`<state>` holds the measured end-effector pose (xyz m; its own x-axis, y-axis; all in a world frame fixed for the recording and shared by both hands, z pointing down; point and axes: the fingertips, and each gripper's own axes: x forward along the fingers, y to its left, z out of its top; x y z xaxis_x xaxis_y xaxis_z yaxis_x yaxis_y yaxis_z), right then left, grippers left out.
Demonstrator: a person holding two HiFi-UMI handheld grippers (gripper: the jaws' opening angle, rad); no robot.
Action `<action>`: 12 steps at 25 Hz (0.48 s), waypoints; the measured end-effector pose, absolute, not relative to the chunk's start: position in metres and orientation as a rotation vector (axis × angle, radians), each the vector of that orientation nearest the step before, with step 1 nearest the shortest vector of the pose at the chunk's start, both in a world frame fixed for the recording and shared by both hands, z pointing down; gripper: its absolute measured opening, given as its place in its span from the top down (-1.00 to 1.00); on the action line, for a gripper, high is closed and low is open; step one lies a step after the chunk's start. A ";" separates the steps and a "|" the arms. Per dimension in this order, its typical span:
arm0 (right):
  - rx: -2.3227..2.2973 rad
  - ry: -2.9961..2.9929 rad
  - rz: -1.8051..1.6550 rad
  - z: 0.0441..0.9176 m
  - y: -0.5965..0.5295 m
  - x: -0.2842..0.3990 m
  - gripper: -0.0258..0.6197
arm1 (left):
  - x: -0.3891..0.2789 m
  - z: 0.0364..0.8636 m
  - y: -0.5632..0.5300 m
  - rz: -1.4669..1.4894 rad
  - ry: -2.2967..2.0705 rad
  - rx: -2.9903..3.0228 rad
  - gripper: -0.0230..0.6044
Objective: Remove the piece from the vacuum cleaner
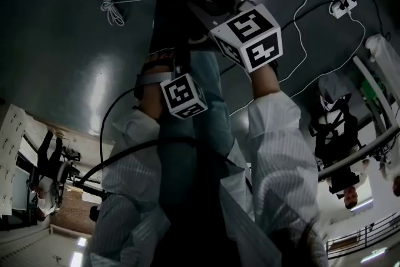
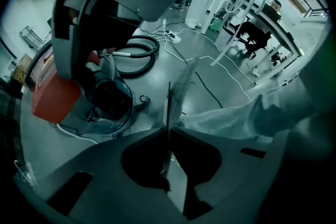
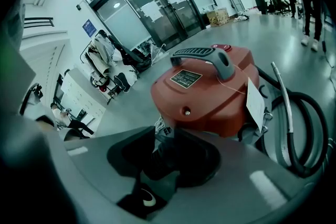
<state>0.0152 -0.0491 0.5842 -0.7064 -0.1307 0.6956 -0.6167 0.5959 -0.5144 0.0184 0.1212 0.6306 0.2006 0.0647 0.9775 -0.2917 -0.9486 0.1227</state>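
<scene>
Piece (image 2: pixel 181 86): thin mesh-like sheet, seen edge-on, clamped at its lower edge by the left tongs (image 2: pixel 168 131), which are closed on it. It is held clear of the vacuum cleaner (image 2: pixel 52 99), above the surface (image 1: pixel 69 40), touching nothing else, so removal is judged done or nearly so. The edge grip is presumably chosen because the sheet is flimsy and offers no other hold; some flex is to be expected

On the vacuum cleaner a clear housing (image 2: pixel 111 107) with a dark opening is seen facing the piece. It is likely the seat the piece belongs to, but this is not confirmed

Right tongs (image 3: pixel 166 131) are placed at the lower front of the red body, jaws slightly apart, nothing clamped; only a shoe (image 3: pixel 149 198) is seen through the gap. The position is judged as bracing or standby, so the body isn't dragged. Handle (image 3: pixel 202 54) is untouched. Hose (image 3: pixel 302 128) is coiled beside the body, out of the way of both tongs
</scene>
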 end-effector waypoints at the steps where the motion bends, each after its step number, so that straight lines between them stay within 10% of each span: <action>1: 0.592 -2.214 1.025 0.584 -0.049 0.015 0.57 | 0.016 0.627 0.117 1.814 -0.234 2.204 0.84; 12: 0.801 -2.403 0.985 0.464 -0.045 0.026 0.91 | -0.011 0.514 0.062 1.604 -0.474 2.324 0.84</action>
